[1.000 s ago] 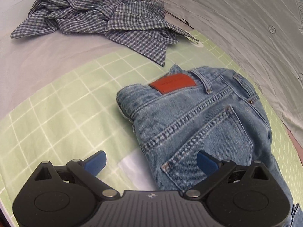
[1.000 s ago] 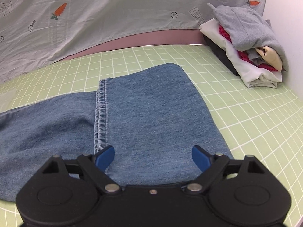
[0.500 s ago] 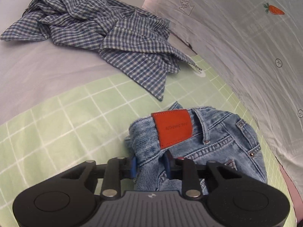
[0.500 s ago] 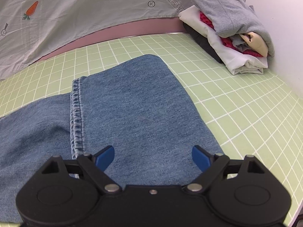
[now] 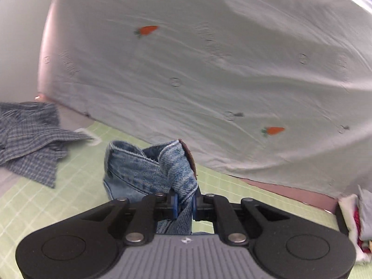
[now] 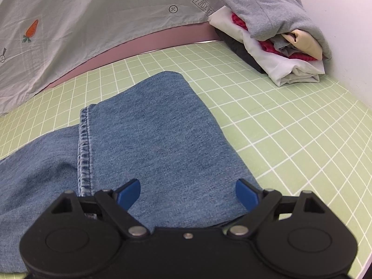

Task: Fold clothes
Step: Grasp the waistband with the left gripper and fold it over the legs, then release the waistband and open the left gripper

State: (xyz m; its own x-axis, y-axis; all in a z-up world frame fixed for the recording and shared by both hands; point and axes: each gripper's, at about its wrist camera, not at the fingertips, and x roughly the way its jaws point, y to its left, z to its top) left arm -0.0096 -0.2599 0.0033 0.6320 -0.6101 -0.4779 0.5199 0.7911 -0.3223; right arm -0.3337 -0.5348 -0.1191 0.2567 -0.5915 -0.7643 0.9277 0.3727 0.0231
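In the left wrist view my left gripper (image 5: 184,203) is shut on the waistband of the blue jeans (image 5: 144,172), which hangs bunched above the green grid mat (image 5: 76,186); the red-brown leather patch shows edge-on at the top. The right wrist view has the folded legs of the jeans (image 6: 158,139) lying flat on the mat (image 6: 290,127), the hem seam running down the left side. My right gripper (image 6: 187,194) hovers open just over the near end of that folded leg, with denim below its blue pads and nothing pinched.
A crumpled blue checked shirt (image 5: 28,137) lies at the left. A grey sheet with carrot prints (image 5: 209,69) hangs behind the mat. A stack of folded clothes (image 6: 274,34) sits at the back right corner against a white wall.
My left gripper closed on the jeans' waistband, then lifted it off the mat while turning toward the sheet. The right gripper stayed open and shifted slightly over the folded leg.
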